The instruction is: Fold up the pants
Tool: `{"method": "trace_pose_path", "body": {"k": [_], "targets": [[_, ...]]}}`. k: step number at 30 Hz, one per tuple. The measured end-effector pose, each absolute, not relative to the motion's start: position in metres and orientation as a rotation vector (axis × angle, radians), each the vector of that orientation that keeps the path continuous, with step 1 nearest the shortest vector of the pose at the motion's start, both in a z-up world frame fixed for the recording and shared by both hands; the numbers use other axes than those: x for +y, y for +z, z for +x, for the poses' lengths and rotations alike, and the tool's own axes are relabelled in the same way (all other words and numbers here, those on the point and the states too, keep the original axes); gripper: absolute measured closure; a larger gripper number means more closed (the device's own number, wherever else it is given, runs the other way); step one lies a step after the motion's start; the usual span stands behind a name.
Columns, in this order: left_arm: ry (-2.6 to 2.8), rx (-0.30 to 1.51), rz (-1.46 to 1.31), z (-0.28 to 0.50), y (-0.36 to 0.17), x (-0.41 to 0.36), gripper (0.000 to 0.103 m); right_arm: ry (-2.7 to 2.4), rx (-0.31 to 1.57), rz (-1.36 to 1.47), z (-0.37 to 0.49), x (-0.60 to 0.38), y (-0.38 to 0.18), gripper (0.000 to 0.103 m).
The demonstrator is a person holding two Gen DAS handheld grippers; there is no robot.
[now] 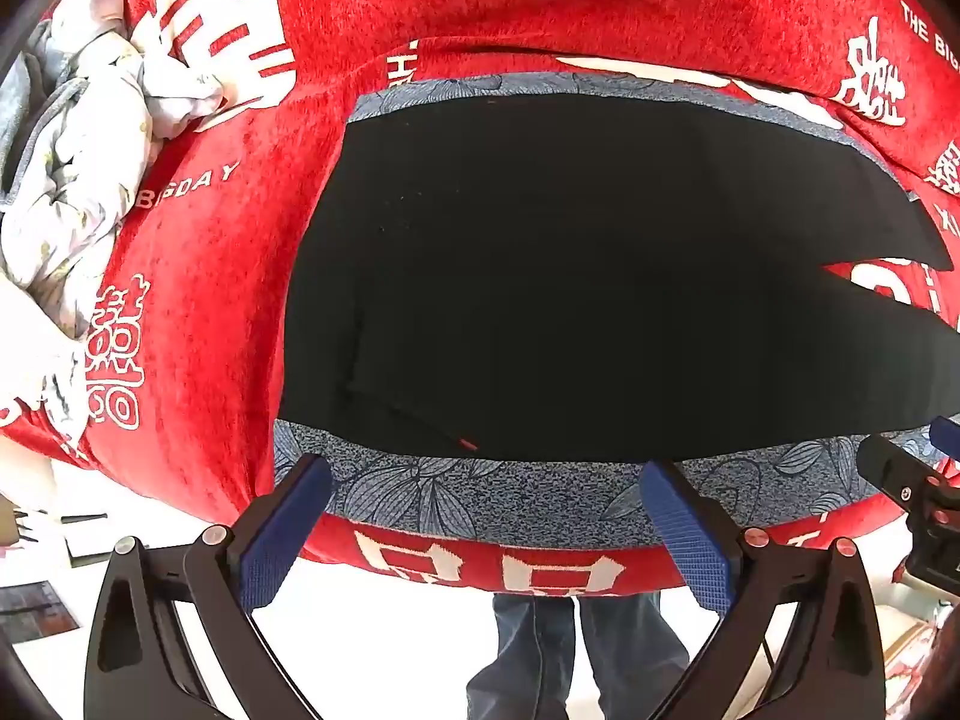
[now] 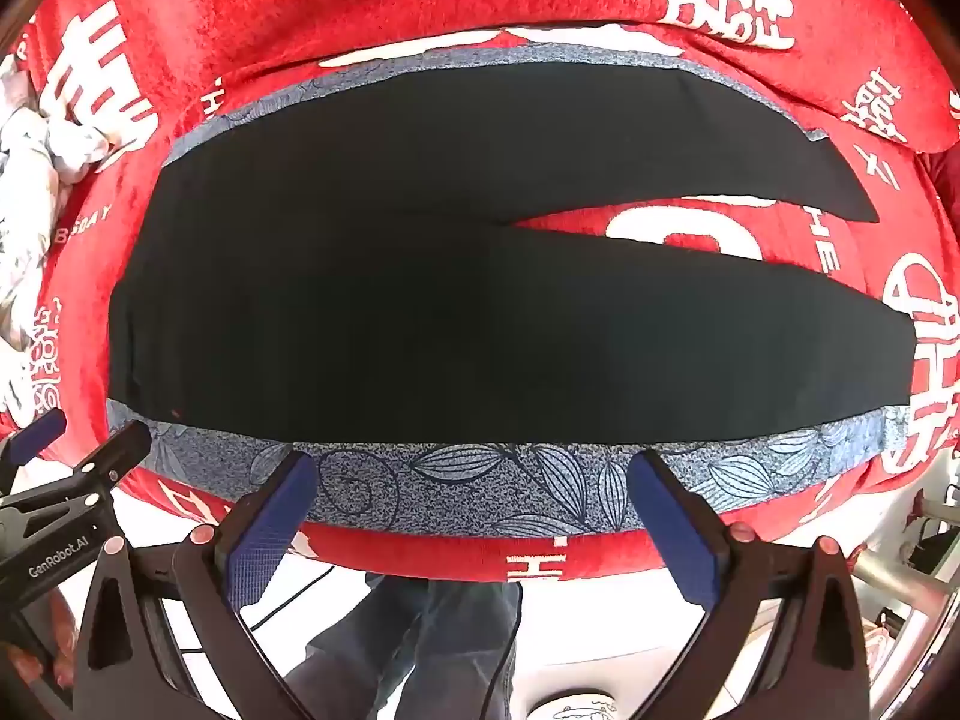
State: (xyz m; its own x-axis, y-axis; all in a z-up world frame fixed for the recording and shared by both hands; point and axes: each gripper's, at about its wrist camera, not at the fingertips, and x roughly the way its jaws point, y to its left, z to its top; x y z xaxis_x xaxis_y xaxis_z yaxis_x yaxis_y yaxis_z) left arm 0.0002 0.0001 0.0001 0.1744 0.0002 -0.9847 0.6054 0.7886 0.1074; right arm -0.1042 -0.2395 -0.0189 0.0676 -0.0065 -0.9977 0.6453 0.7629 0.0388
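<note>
Black pants (image 1: 570, 276) lie flat on a blue-grey leaf-print mat (image 1: 420, 492), which rests on a red blanket (image 1: 204, 300) with white lettering. The waist is at the left. In the right wrist view the two legs of the pants (image 2: 420, 312) run off to the right and split into a V, with red blanket showing between them. My left gripper (image 1: 486, 471) hovers open over the mat's near edge, close to the waist end, holding nothing. My right gripper (image 2: 471, 463) is likewise open and empty over the mat's (image 2: 480, 486) near edge, further along the legs.
Crumpled pale floral bedding (image 1: 78, 180) is piled on the blanket left of the pants. A person's legs in jeans (image 1: 570, 648) stand on the white floor beside the near edge. The right gripper's body (image 1: 912, 492) shows at the left wrist view's right edge.
</note>
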Motion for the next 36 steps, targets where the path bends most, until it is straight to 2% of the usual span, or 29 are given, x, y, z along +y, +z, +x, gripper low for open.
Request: {"method": "trace_pose_path", "body": {"k": [23,36], "targets": [[-0.451,1.326,0.557,-0.003,-0.001,0.006,0.0,-0.535,1.441,0.569,-0.109,-0.234,-0.024,0.0],[-0.478,1.404,0.532,0.002,-0.007,0.009,0.0,-0.542,1.455,0.558,-0.108,-0.233,-0.028,0.0]]}}
